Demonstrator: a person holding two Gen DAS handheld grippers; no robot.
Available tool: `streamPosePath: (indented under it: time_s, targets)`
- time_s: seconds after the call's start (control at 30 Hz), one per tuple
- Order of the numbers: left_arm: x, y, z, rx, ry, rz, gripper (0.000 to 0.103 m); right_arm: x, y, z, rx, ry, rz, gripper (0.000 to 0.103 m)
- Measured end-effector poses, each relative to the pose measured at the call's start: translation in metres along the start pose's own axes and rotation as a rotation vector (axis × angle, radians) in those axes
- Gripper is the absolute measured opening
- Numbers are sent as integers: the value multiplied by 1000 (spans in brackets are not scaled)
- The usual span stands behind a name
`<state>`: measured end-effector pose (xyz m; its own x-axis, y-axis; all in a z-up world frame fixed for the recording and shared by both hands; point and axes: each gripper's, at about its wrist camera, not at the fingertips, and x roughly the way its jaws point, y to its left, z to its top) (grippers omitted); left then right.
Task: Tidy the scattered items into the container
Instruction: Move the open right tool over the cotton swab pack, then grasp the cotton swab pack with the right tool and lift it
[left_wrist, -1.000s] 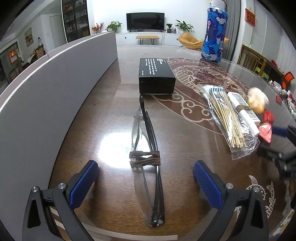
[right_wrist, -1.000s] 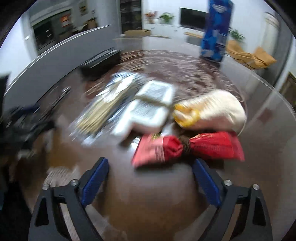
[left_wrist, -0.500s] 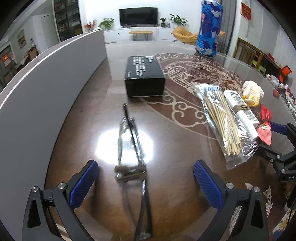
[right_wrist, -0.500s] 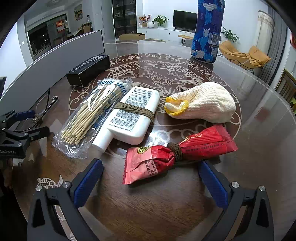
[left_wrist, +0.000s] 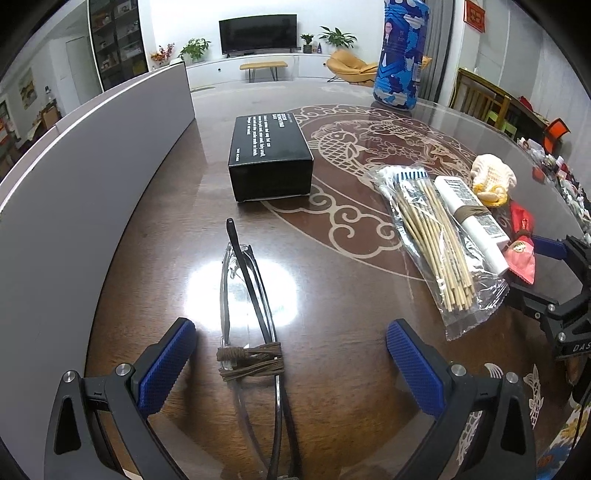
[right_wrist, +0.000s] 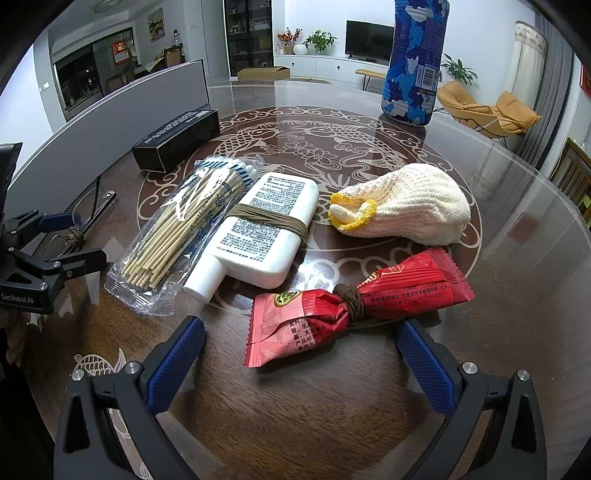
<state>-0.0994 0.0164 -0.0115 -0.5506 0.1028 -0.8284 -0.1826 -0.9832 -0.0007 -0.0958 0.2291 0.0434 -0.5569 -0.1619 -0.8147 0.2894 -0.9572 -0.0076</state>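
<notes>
Folded glasses (left_wrist: 251, 332) bound with brown cord lie on the table between the fingers of my open left gripper (left_wrist: 291, 365). A red snack packet (right_wrist: 354, 299) tied with cord lies between the fingers of my open right gripper (right_wrist: 301, 363). Beyond it lie a white bottle (right_wrist: 258, 232), a clear bag of cotton swabs (right_wrist: 177, 229) and a cream knitted glove (right_wrist: 402, 203). A black box (left_wrist: 267, 155) lies further back. The grey container wall (left_wrist: 81, 177) runs along the left.
A tall blue patterned cylinder (right_wrist: 415, 62) stands at the table's far side. The round dark table (right_wrist: 517, 258) has a glass top. Chairs (left_wrist: 480, 99) stand off the right edge. The other gripper (left_wrist: 561, 295) shows at the right of the left wrist view.
My left gripper has shifted over the glasses, which now lie centred between its fingers. My right gripper has steadied and moved closer to the red packet. Both stayed open.
</notes>
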Motion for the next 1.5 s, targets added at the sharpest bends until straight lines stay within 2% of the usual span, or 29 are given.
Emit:
streamPosePath:
  time_s: [0.33,0.5,0.63,0.73,0.83,0.93,1.07,1.17,1.23,1.37,1.4,1.5]
  targets:
    - [-1,0,-2,-6,-6,6,103,1,12,3,10,-2,-8,103]
    - [-1,1,-3,-6,-6,3,103,20,-14,28,192,1,-136,103]
    - [-6,5,-9,-12,-6,7,103,16,-30,23,267,27,-185,103]
    - [-13,11,-20,-31,-22,18,103,-2,-22,1,240,41,-153,103]
    - [-15,15,-22,-51,-37,7,103,-23,3,-21,191,9,-35,103]
    - [-16,18,-22,-72,-45,0,103,-24,33,-24,114,2,27,103]
    - [-17,22,-23,-101,-52,9,103,-9,54,-4,95,-9,76,103]
    - [-14,16,-23,-76,-39,52,103,8,61,18,101,-2,107,103]
    - [-14,12,-23,-60,-43,54,103,19,67,36,101,8,132,103]
    - [-14,14,-23,-66,-43,51,103,36,83,61,72,3,133,102]
    - [-14,15,-23,-66,-44,51,103,40,85,66,60,-7,121,100]
    - [-15,15,-24,-66,-44,51,103,45,87,70,18,-38,66,85]
